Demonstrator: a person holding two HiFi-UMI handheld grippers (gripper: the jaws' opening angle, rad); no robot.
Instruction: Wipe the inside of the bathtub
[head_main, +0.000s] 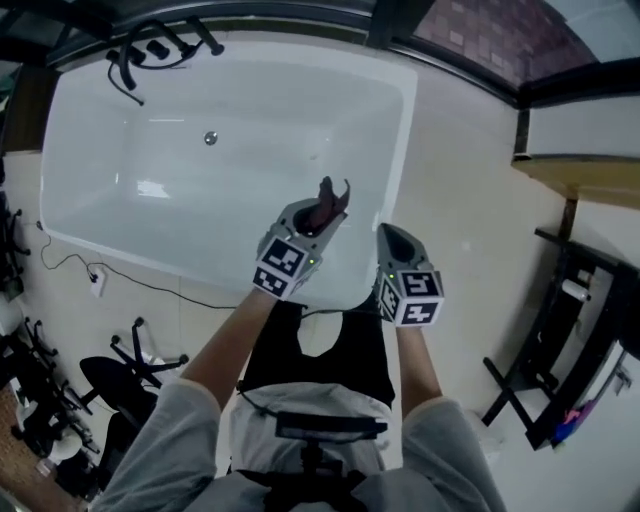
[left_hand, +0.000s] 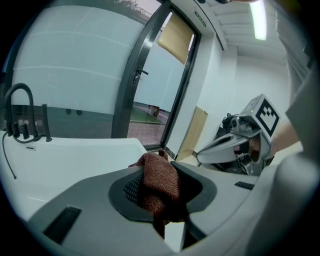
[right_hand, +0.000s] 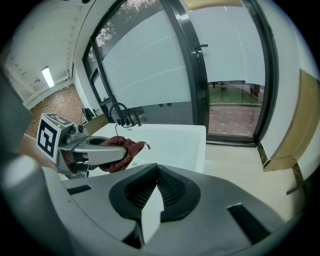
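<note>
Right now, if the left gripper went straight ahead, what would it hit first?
Likely the white bathtub's far rim, led by the brown cloth in the left gripper's jaws; depth unclear.

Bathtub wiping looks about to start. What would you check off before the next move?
1. Cloth gripped: ok. The left gripper has its fingers shut on the cloth.
2. Cloth over the bathtub: ok. It is above the near end.
3. Cloth touching the bathtub: not ok. It seems to be held above the surface.
4. Right gripper out of the way: ok. It is shut and empty, beside the left gripper.
5. Faucet away from the cloth: ok. It is at the far end.
</note>
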